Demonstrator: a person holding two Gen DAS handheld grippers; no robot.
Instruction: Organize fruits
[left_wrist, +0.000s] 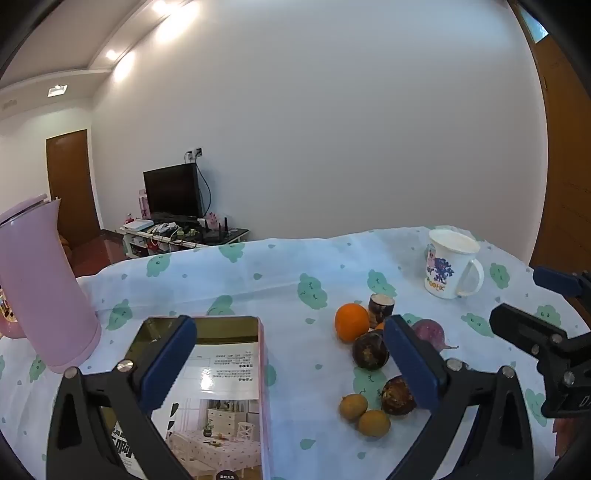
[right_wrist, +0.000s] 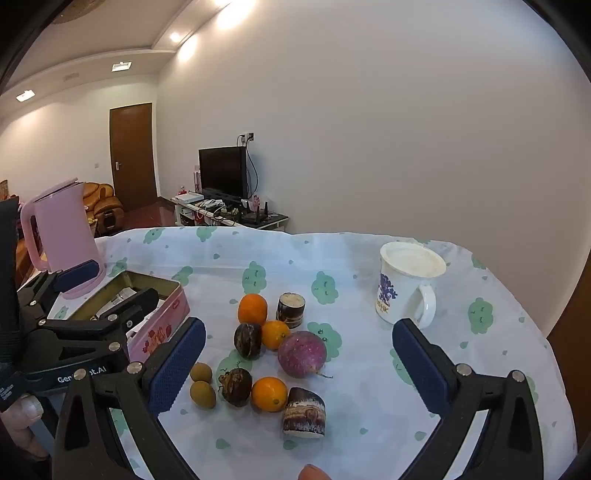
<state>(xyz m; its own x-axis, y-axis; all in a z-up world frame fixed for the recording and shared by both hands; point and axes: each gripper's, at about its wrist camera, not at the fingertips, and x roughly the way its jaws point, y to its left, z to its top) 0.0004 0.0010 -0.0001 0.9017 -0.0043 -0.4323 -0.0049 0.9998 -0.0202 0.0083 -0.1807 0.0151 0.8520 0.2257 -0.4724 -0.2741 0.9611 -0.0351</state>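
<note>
While both sets of jaws stand wide and hold nothing, the left gripper (left_wrist: 288, 363) hangs over the open pink tin (right_wrist: 162, 314) and the right gripper (right_wrist: 299, 363) over the fruit. Just right of the tin lies the cluster: oranges (right_wrist: 252, 308), two dark water chestnuts (right_wrist: 248, 340), a purple radish (right_wrist: 301, 353), two small longans (right_wrist: 201, 372) and cut sugarcane pieces (right_wrist: 304, 413). Well right of the tin stands a white mug (right_wrist: 406, 284); a pink kettle (right_wrist: 62, 240) stands behind it.

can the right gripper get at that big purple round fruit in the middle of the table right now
Probably yes. The right gripper is wide open and empty, with the purple fruit straight ahead between its fingers. A small orange touches the fruit's left side and may get nudged.
</note>
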